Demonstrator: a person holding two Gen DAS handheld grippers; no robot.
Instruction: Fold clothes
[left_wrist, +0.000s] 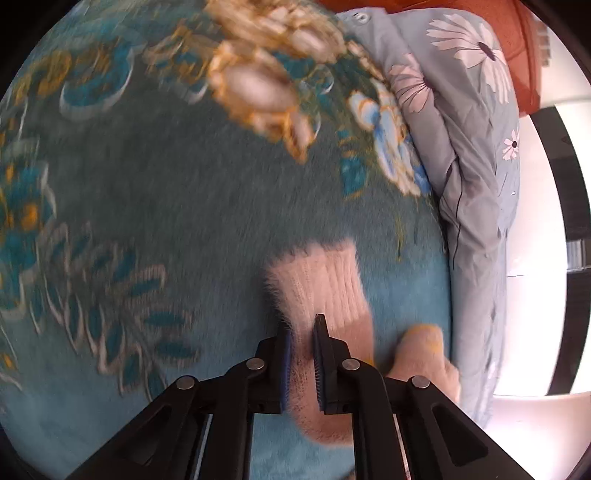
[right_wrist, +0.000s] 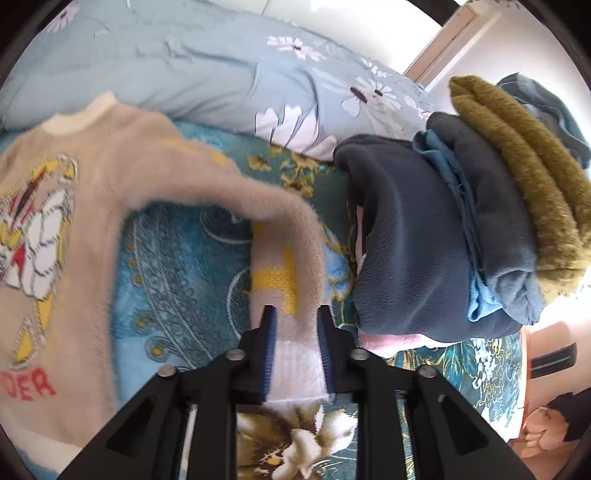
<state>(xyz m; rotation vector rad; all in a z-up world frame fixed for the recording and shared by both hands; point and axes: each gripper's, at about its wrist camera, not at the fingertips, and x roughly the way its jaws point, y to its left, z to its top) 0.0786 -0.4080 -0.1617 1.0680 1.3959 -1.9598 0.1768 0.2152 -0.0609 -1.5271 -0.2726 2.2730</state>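
A fuzzy beige sweater (right_wrist: 99, 184) with a cartoon print and red letters lies front-up on a teal floral blanket (right_wrist: 177, 258). My right gripper (right_wrist: 295, 325) is shut on its sleeve (right_wrist: 288, 258) near the white ribbed cuff, with the sleeve arching up from the shoulder. My left gripper (left_wrist: 303, 332) is shut on the other beige sleeve (left_wrist: 325, 288) just behind its ribbed cuff, low over the blanket (left_wrist: 184, 203). The left wrist view is motion-blurred.
A stack of folded clothes (right_wrist: 443, 229), dark blue with an olive fuzzy piece (right_wrist: 528, 166) on top, sits right of the sleeve. A light blue flowered duvet (right_wrist: 221, 66) lies along the far side, also in the left wrist view (left_wrist: 469, 147).
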